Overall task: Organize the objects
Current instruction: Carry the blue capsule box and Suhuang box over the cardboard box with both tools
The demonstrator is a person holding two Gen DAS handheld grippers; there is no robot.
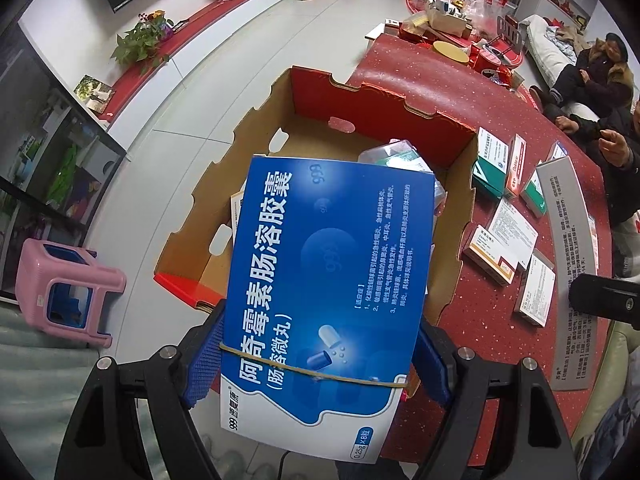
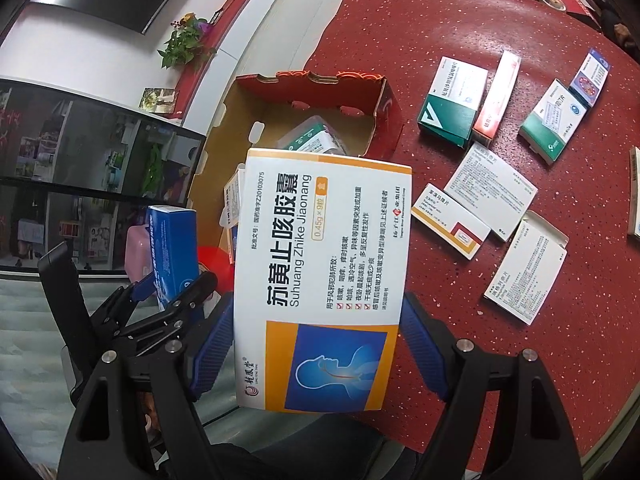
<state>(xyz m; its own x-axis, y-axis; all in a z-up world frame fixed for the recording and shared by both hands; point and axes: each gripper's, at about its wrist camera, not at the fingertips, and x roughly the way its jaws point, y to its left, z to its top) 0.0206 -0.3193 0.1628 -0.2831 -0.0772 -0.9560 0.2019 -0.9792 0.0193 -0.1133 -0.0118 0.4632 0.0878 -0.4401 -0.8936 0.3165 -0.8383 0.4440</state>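
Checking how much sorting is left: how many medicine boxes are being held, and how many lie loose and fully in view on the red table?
Held: 2, blue box and white-and-orange box
Loose boxes on red table: 7
Total: 9

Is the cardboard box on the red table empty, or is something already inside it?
Not empty. The open-topped cardboard box already holds a few medicine boxes; the blue box and the white-orange box are still gripped above it.
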